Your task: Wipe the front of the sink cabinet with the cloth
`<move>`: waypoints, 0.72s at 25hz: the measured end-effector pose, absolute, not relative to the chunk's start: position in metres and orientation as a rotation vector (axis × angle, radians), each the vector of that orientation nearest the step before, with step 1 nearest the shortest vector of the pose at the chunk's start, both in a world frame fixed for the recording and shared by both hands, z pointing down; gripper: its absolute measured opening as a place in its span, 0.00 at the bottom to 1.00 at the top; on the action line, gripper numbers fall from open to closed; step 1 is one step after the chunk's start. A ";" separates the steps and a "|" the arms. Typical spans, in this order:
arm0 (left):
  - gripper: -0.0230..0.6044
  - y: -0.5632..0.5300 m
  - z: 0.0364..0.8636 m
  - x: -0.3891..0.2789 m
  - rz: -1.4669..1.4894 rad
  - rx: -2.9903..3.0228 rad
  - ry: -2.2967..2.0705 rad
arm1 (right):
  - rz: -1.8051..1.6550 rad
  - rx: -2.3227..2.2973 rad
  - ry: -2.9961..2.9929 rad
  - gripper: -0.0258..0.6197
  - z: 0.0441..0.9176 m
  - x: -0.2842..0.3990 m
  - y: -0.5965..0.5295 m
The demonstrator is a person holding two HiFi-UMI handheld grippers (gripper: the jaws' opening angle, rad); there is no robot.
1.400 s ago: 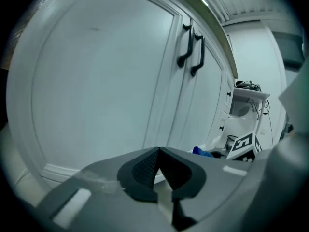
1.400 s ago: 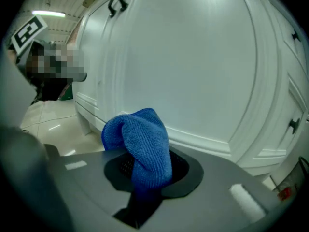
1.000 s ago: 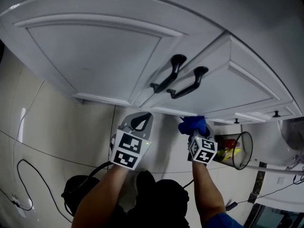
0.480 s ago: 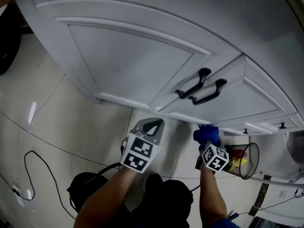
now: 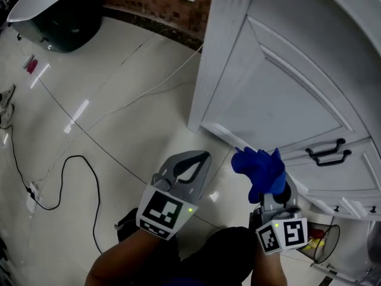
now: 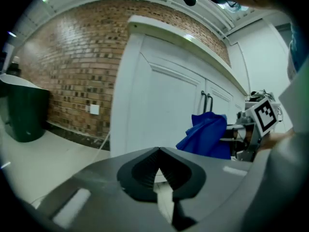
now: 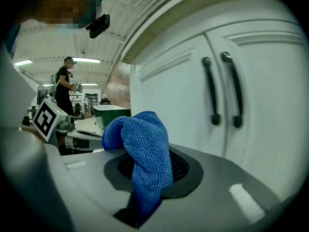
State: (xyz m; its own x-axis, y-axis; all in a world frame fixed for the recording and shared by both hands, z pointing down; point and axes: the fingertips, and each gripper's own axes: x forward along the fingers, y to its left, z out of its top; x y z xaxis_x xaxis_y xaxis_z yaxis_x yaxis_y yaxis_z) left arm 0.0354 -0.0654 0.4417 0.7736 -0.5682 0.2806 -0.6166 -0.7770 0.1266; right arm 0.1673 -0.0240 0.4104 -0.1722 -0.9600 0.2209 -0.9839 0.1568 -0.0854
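Head view has swung since half a second ago: glossy pale floor (image 5: 119, 100) now fills the left, with the white panelled sink cabinet (image 5: 280, 100) at right. Off the cabinet's corner, the left tool (image 5: 190, 162) is closed on nothing. The right tool (image 5: 272, 186) pinches the nubby blue cloth (image 5: 259, 167), bunched near the cabinet's base, left of its black bar handles (image 5: 326, 151).

the floor (image 5: 119, 130) is pale and shiny, with thin dark lines running across it. the white sink cabinet (image 5: 280, 88) stands on it at the right. a thin white cord (image 5: 156, 90) lies on the floor and runs past the cabinet's corner. a black cord (image 5: 76, 157) lies in a loop at the left, near a small white plug (image 5: 31, 196). a dark green bin (image 5: 65, 16) stands at the top left. a wire basket (image 5: 326, 243) sits at the bottom right, close to the cabinet.
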 end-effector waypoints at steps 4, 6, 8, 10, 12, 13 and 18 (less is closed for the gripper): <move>0.04 -0.067 0.414 -0.016 0.220 2.808 -1.128 | 0.159 1.793 -2.415 0.17 0.396 0.089 -0.040; 0.04 -0.065 0.409 -0.029 0.242 2.822 -1.138 | 0.135 1.745 -2.420 0.17 0.405 0.071 -0.040; 0.04 -0.061 0.408 -0.037 0.269 2.826 -1.094 | 0.131 1.748 -2.413 0.16 0.411 0.066 -0.042; 0.04 -0.055 0.408 -0.038 0.291 2.834 -1.033 | 0.155 1.755 -2.392 0.16 0.420 0.069 -0.045; 0.04 -0.047 0.410 -0.032 0.299 2.846 -0.961 | 0.201 1.774 -2.366 0.16 0.427 0.074 -0.045; 0.04 -0.043 0.411 -0.027 0.306 2.852 -0.935 | 0.205 1.791 -2.346 0.17 0.428 0.078 -0.044; 0.04 -0.040 0.408 0.008 0.241 2.852 -0.899 | 0.164 1.875 -2.256 0.16 0.402 0.092 -0.038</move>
